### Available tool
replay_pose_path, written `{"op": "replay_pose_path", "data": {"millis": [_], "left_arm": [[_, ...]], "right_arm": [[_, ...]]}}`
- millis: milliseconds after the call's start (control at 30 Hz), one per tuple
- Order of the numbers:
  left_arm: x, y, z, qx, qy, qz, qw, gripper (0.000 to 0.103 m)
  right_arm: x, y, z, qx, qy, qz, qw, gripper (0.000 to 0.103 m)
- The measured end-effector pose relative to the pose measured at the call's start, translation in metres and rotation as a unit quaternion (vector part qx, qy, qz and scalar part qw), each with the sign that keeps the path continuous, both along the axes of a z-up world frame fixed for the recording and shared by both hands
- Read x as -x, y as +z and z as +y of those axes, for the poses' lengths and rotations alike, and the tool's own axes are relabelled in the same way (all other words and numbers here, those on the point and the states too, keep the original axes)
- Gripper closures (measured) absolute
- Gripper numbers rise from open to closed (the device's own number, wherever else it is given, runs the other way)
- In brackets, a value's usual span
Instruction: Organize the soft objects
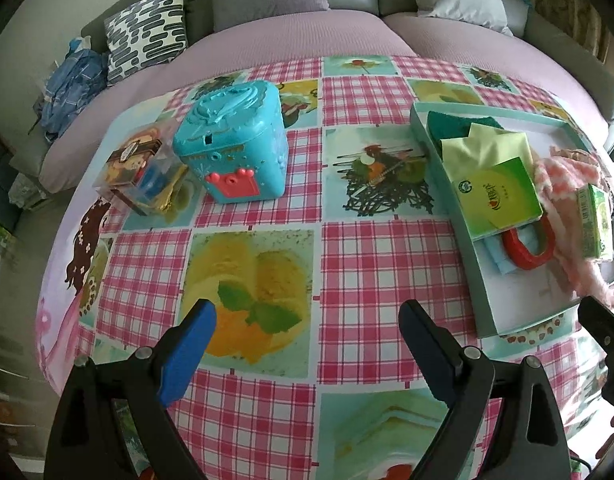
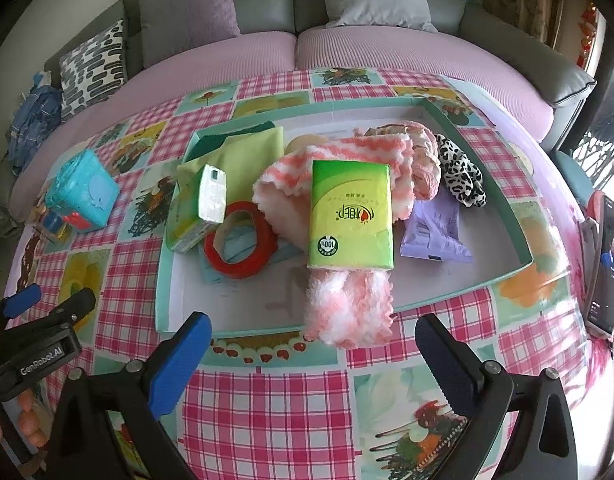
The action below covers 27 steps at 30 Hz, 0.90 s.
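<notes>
Jaws of the left gripper [image 1: 307,344] stand wide w/ nothing between them, hanging over bare checked cloth on the counter [image 1: 347,248]. Right gripper [image 2: 313,356] likewise wide and empty, just short of the near rim of the shallow teal tray [image 2: 163,264].

Edges: the pink-and-white fluffy scarf [image 2: 347,312] spills over that near rim onto the cloth, right btwn the right gripper's blue pads. A green tissue pack [image 2: 350,216] lies on top of it, mid-tray. Left part of the tray is crowded: 2nd tissue pack [image 2: 199,212] tilted up on edge against a red tape ring [image 2: 241,240], yellow-green cloth [image 2: 243,160] behind. Far right corner holds a leopard-print fabric piece [image 2: 463,176]; a lilac packet [image 2: 435,232] sits near it. Tray's near-right floor is bare.

Open room: broad stretch of cloth btwn the tray and the turquoise toy box [image 1: 233,140], which stands well apart at left, a clear-cased toy [image 1: 141,172] touching beside it.

Behind the counter, a lilac-covered sofa [image 1: 307,36] w/ cushions. A phone [image 2: 605,264] stands propped at the counter's right edge.
</notes>
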State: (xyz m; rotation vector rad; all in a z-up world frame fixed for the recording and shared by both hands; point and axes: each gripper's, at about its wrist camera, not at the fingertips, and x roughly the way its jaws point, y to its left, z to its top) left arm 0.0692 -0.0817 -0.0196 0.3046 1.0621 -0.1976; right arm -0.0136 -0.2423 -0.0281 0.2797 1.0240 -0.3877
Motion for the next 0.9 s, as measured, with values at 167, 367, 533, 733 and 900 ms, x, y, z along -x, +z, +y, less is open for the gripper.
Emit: {"op": "replay_pose_path", "data": {"millis": [167, 367, 533, 733, 900], "left_arm": [[-0.002, -0.0023, 0.0012, 0.0, 0.003, 0.005, 1.0, 0.01], [-0.0024, -0.0031, -0.0003, -0.003, -0.002, 0.004, 1.0, 0.01], [-0.0032, -0.0043, -0.0004, -0.003, -0.003, 0.007, 1.0, 0.01], [-0.0039, -0.0043, 0.001, -0.002, -0.002, 0.007, 1.0, 0.01], [-0.0044, -0.0044, 0.0019, -0.002, -0.002, 0.009, 1.0, 0.01]], "right_arm": [[-0.0005, 0.0, 0.0006, 0.003, 0.003, 0.0, 1.0, 0.0], [-0.0006, -0.0008, 0.0007, 0.006, 0.005, -0.001, 1.0, 0.0], [0.0004, 0.0001, 0.0005, 0.008, 0.007, -0.003, 1.0, 0.0], [0.0002, 0.0007, 0.0019, 0.012, 0.01, -0.006, 1.0, 0.0], [0.0, -0.0001, 0.0012, 0.011, 0.009, -0.005, 1.0, 0.0]]}}
